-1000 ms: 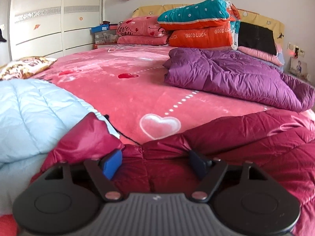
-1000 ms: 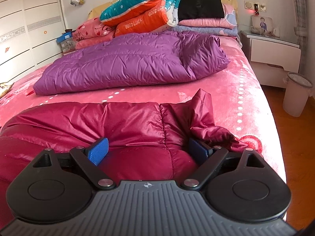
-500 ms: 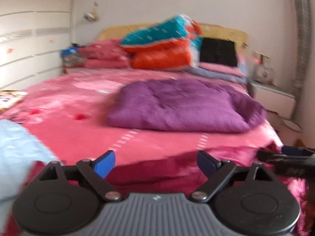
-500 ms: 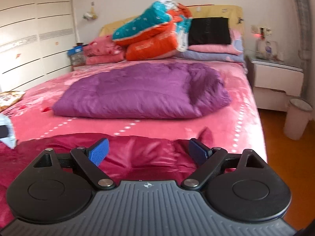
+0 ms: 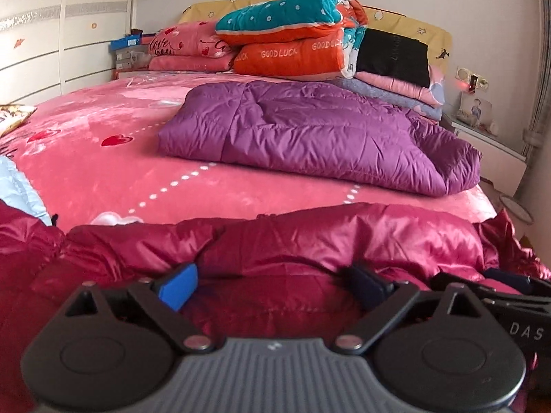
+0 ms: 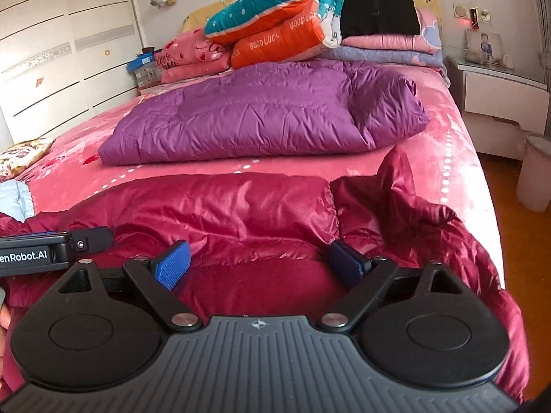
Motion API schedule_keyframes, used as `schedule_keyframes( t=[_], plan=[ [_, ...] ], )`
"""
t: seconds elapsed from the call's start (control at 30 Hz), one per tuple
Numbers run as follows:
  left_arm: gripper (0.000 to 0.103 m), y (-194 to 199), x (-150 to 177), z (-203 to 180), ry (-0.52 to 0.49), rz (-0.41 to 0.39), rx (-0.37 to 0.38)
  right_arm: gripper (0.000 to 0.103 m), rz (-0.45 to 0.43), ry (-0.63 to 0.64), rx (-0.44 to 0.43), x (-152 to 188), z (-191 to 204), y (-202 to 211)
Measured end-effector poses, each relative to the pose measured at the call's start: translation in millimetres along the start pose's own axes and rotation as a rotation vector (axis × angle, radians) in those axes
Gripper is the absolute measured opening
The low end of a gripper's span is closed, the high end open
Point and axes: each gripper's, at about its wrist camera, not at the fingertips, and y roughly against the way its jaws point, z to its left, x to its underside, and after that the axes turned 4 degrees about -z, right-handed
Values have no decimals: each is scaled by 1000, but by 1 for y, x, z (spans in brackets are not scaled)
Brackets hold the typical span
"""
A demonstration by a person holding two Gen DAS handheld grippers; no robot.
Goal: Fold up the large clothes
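The left hand-held gripper [image 5: 272, 284] hangs low over the crimson down jacket [image 5: 310, 241], its jaws spread and just widened, clamping nothing. The right hand-held gripper [image 6: 258, 265] (close beside it) is spread too, fabric lying slack between its pads. The jacket lies across the bed [image 5: 103, 172] at its near edge, a folded purple jacket [image 6: 258, 117] behind.

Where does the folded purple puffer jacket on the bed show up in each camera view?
Left wrist: folded purple puffer jacket, centre right, behind the dark red jacket.
Right wrist: jacket, centre, slightly left.
Shared landmark: orange "GOOD LUCK" quilt stacked directly behind it at the headboard.
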Motion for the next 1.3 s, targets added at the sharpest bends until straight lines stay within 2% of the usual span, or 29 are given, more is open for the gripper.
schedule_keyframes(
  t=[0.43, 0.83, 1.1, 1.3],
  plan=[
    [102, -9, 11, -3, -20, -12, -7, 103, 1, 22, 13, 9, 4, -2],
    [102, -5, 11, -7, -45, -5, -21, 103, 1, 30, 13, 9, 4, 1],
    [102, 9, 12, -9, -64, 7, -26, 103, 5, 37, 10, 11, 5, 19],
    [102, 40, 9, -5, -50, -4, -12, 103, -39, 86, 26, 12, 13, 48]
  ],
)
